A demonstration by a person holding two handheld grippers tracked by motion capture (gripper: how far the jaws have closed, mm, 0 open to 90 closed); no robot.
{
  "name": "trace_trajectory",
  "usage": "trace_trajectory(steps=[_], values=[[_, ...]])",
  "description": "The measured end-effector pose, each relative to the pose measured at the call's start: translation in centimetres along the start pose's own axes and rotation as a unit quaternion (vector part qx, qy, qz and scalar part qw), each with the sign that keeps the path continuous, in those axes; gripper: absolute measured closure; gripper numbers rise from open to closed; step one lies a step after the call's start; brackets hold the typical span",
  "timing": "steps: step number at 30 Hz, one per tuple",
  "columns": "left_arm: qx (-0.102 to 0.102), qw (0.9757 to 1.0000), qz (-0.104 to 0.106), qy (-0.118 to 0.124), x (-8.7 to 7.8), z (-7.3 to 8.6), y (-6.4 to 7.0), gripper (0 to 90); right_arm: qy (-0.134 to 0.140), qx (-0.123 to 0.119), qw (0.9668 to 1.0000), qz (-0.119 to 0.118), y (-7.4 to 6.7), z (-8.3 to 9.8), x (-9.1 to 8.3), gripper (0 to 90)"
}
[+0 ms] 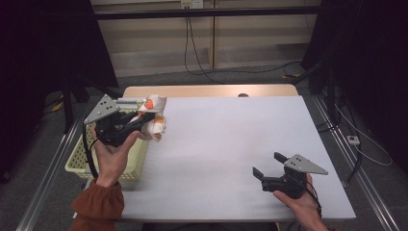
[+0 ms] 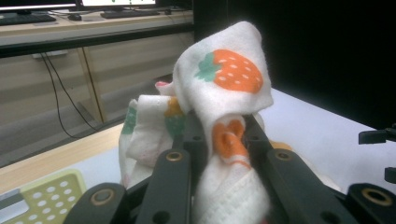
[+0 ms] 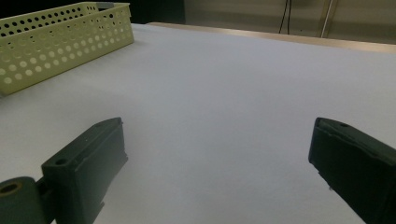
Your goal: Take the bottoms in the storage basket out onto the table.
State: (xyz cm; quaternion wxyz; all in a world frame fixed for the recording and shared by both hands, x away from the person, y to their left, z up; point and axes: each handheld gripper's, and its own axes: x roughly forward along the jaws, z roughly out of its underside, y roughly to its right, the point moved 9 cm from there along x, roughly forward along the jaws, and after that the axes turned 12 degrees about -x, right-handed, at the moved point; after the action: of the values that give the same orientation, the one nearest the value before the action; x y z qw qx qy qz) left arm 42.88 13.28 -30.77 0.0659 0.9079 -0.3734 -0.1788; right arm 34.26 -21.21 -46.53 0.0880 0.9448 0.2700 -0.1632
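R gripper (image 1: pixel 265 170) sits low at the near right edge of the white table (image 1: pixel 231 144), jaws spread wide w/ nothing between them, just bare tabletop ahead in the right gripper view. Farther back on the left, the L gripper (image 1: pixel 144 117) has its jaws clamped tight on a white strawberry-print cloth (image 2: pixel 219 88), held bunched up above the table's left edge, right beside the pale yellow perforated basket (image 1: pixel 79 159). Beyond the white surface runs the table's wooden far edge (image 1: pixel 207 90).
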Motion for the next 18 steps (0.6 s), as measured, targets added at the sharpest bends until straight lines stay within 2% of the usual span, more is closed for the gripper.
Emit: trace_trajectory(steps=[6,9,18], values=[[-0.012,0.9997,0.021,-0.002,0.6,-0.3,0.7,77.8,-0.002,0.001,1.0000,0.000,0.0,0.1,0.0,4.0],[-0.002,0.9997,0.023,-0.003,0.8,-0.6,1.5,77.8,-0.002,0.000,1.0000,0.000,0.0,0.1,0.0,4.0],[0.000,0.9994,0.032,-0.011,2.4,-0.5,2.4,77.8,-0.001,-0.001,1.0000,-0.001,0.0,0.1,0.0,4.1]])
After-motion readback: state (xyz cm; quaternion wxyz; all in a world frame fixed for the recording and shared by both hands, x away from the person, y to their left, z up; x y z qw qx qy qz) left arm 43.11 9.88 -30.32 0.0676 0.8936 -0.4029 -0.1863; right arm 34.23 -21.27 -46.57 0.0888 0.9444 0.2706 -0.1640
